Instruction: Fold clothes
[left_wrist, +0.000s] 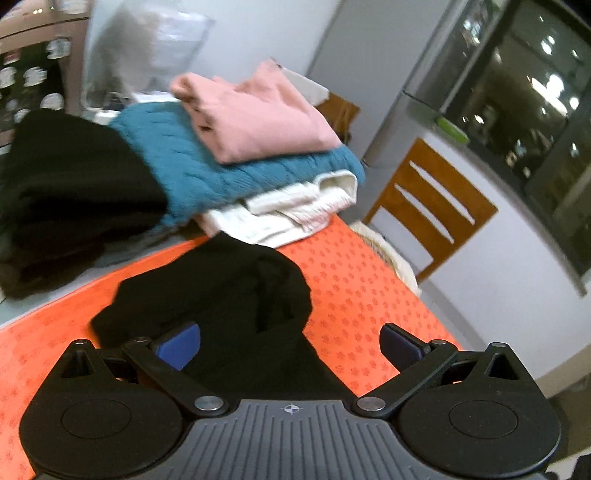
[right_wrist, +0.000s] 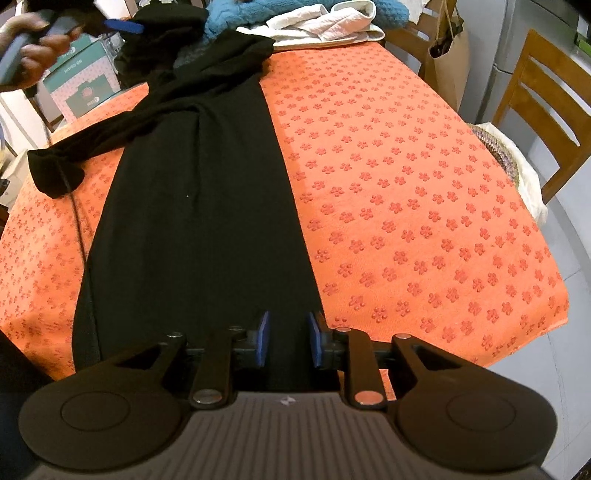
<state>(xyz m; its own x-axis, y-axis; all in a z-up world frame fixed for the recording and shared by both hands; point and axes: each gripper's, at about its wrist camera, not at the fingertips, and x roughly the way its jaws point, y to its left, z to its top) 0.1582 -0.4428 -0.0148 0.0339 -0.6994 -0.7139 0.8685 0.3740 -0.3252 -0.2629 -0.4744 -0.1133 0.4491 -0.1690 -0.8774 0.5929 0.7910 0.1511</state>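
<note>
A long black garment (right_wrist: 199, 206) lies lengthwise on the orange flowered tablecloth (right_wrist: 406, 206), one sleeve (right_wrist: 55, 170) trailing left. My right gripper (right_wrist: 289, 341) hovers over its near hem, the blue pads (right_wrist: 263, 341) a narrow gap apart with flat cloth showing between them, not pinched. My left gripper (left_wrist: 290, 347) stands wide open above the garment's bunched far end (left_wrist: 229, 295), nothing between its fingers. In the right wrist view a hand (right_wrist: 37, 48) holds it at the top left. Beyond lies a pile of folded clothes: pink (left_wrist: 255, 114), teal (left_wrist: 192, 166), white (left_wrist: 291, 210), black (left_wrist: 70, 192).
A wooden chair (left_wrist: 428, 206) stands past the table's far edge; another chair (right_wrist: 546, 107) and a brown paper bag (right_wrist: 447, 66) are on the right. A printed box (right_wrist: 85, 81) sits off the table's left. A dark window (left_wrist: 524, 103) fills the wall.
</note>
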